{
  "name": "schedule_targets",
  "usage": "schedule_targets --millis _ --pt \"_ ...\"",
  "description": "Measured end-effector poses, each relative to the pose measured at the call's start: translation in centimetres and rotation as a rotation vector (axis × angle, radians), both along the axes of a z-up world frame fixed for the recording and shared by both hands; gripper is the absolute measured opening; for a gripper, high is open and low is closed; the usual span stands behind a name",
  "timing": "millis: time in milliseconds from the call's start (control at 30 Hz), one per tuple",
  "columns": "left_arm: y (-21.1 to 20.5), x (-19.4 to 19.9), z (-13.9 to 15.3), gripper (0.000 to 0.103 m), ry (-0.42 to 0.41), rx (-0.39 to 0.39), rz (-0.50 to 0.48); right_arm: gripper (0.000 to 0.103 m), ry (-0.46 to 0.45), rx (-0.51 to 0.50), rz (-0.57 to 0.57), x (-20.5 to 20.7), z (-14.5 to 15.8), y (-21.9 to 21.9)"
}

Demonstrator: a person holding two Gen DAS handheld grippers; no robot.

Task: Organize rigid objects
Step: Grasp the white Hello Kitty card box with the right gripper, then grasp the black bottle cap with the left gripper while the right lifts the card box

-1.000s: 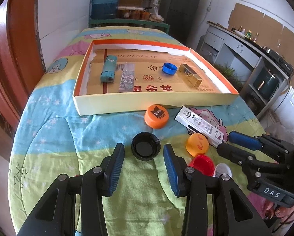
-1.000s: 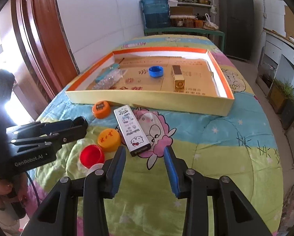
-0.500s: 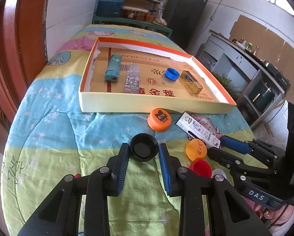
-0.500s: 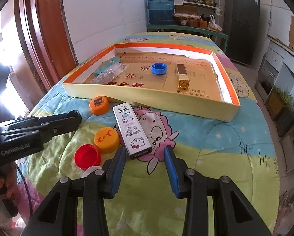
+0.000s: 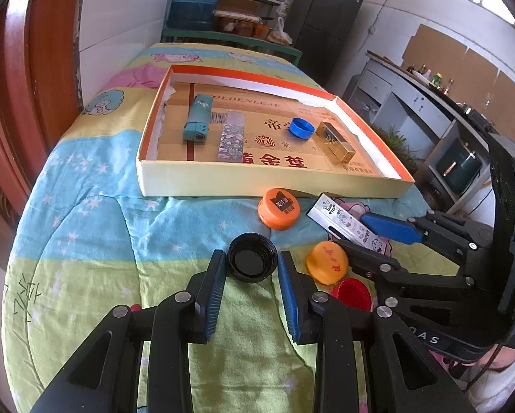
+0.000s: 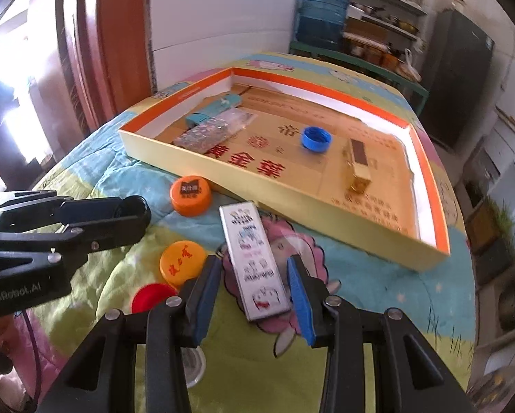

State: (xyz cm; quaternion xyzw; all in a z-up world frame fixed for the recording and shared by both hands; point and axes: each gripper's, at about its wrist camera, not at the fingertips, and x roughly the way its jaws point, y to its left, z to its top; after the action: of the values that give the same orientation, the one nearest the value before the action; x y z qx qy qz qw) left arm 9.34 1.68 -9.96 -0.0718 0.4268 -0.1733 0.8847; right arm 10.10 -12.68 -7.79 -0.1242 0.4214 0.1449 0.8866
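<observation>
A black cap (image 5: 252, 262) lies open side up on the quilt, and my left gripper (image 5: 252, 264) stands around it with its jaws close to the cap's sides, not clearly pressing. A white cartoon-printed flat box (image 6: 254, 260) lies on the quilt, and my right gripper (image 6: 254, 282) is open with one finger on each side of its near end. An orange cap (image 5: 278, 208), a yellow-orange cap (image 5: 326, 262) and a red cap (image 5: 352, 294) lie near both grippers. The shallow cardboard tray (image 5: 257, 180) holds a teal lighter (image 5: 197, 117), a patterned case (image 5: 231, 136), a blue cap (image 5: 301, 127) and a gold box (image 5: 336, 141).
The tray sits in the middle of a quilt-covered table (image 5: 85, 227). A wooden door frame (image 5: 23, 86) stands on the left. A water jug and shelves (image 5: 195, 0) stand behind the table, and counters (image 5: 429, 103) run along the right.
My left gripper has advanced and narrowed until the black cap sits between its fingertips. My right gripper has moved forward and now straddles the near end of the white box.
</observation>
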Motion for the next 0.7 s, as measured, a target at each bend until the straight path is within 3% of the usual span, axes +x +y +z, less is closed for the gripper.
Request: schedule_targets --millis 133,200,700 --pt "0.0 0.0 0.0 0.031 0.0 0.0 0.0 0.037 -0.011 -0.013 0.022 0.2 -0.1 0.8" --pt "0.0 0.0 0.0 0.031 0.0 0.0 0.001 0.026 -0.01 0.003 0.027 -0.1 -0.1 0.9" --pt "0.0 -0.7 2.0 0.031 -0.052 -0.029 0.001 0.026 -0.041 0.082 -0.043 -2.1 1.4 -1.3"
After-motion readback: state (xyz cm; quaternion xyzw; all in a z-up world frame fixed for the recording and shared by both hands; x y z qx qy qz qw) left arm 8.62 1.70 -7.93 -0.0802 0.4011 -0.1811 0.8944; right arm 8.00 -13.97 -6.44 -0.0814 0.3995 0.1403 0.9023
